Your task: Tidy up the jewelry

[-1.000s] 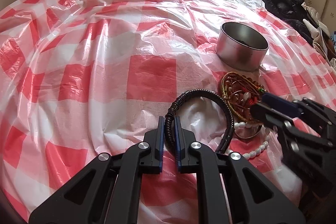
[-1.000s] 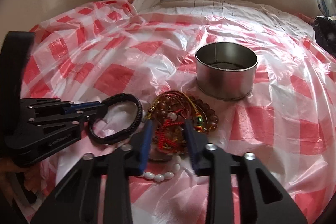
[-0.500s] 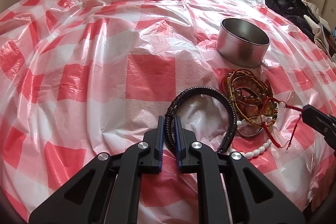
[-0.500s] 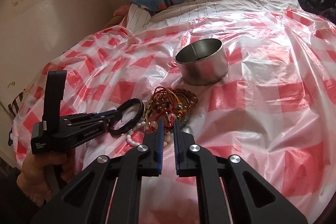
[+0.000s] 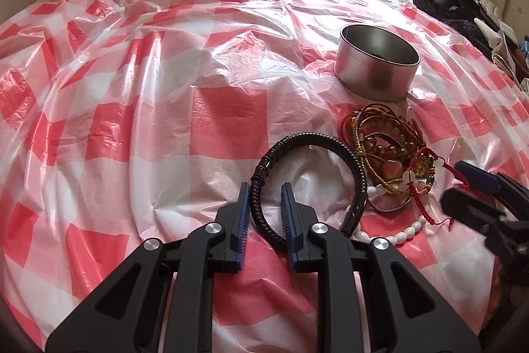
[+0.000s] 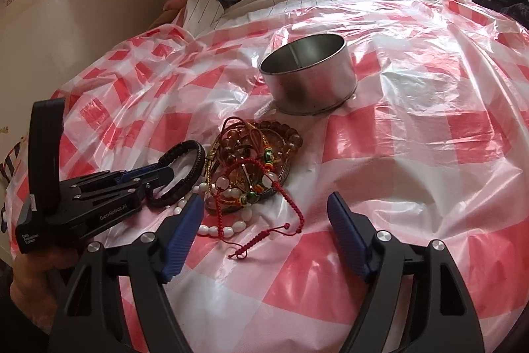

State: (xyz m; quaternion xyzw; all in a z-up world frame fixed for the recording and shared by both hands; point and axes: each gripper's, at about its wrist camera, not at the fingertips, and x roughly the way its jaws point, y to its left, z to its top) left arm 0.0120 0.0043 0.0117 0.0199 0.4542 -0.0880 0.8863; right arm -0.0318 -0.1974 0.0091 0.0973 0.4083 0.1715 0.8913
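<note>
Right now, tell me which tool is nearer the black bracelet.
Left. The left tool has its fingers on either side of the black bracelet, slightly apart. The right tool hangs open beside the bead pile.

Jewelry on your bed
Your tin (image 6: 309, 78) sits behind the pile (image 6: 254, 164); the bracelet (image 6: 183, 174) lies left of it.

Left tool (image 5: 264, 207) sits low and level, pointing forward, blue pads (image 5: 243, 214) slightly apart with a small gap each side of what sits between them, not clamped. In the right wrist view the left tool (image 6: 165, 171) enters from the left, held by a bare hand (image 6: 36, 273) at its handle. Right tool (image 6: 267, 220) has fingers spread wide, angled down, nothing between them.
</note>
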